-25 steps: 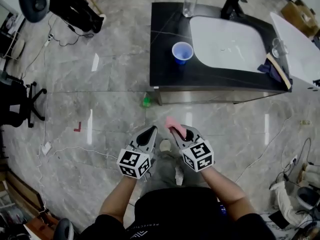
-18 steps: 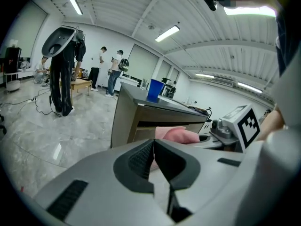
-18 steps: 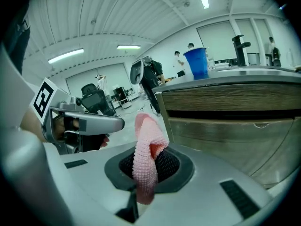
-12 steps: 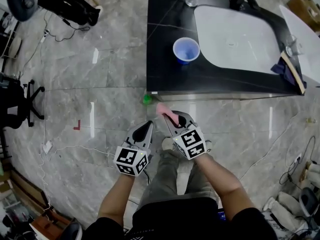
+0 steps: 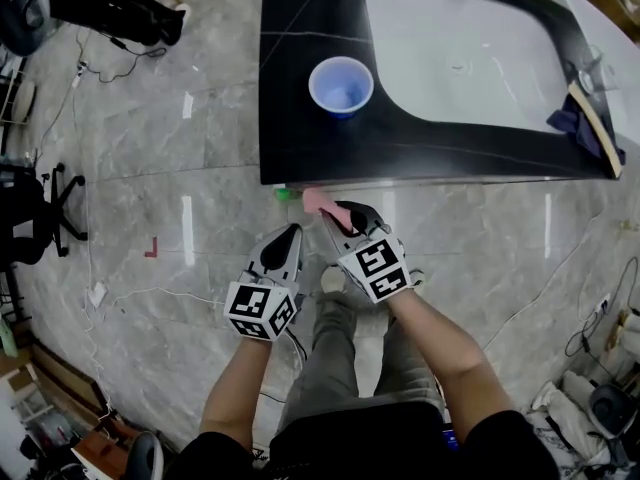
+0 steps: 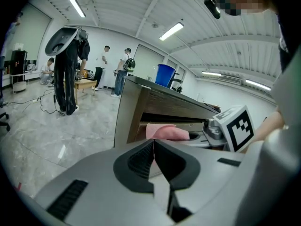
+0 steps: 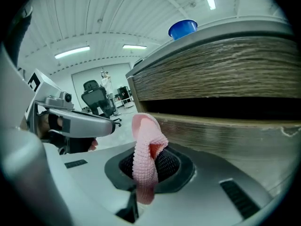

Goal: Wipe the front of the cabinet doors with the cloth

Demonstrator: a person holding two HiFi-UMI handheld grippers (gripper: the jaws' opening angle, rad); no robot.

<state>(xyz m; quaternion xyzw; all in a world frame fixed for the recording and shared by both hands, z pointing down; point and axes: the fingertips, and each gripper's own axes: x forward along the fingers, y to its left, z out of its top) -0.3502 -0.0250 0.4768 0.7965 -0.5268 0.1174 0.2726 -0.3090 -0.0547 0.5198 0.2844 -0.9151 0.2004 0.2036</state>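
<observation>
Right gripper (image 5: 340, 218): jaws clamped on pink cloth (image 7: 143, 157), just short of the cabinet (image 7: 221, 74) front, near its left corner. Left gripper (image 6: 154, 147): jaws together, empty, farther from the cabinet. Step: approach, apparently. Next: press cloth against the wood front, sweep across.

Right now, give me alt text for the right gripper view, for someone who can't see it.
The right gripper pinches a folded pink cloth between its fingers, close to a wood-grain cabinet front. A blue cup stands on top; the left gripper shows at left.
</observation>
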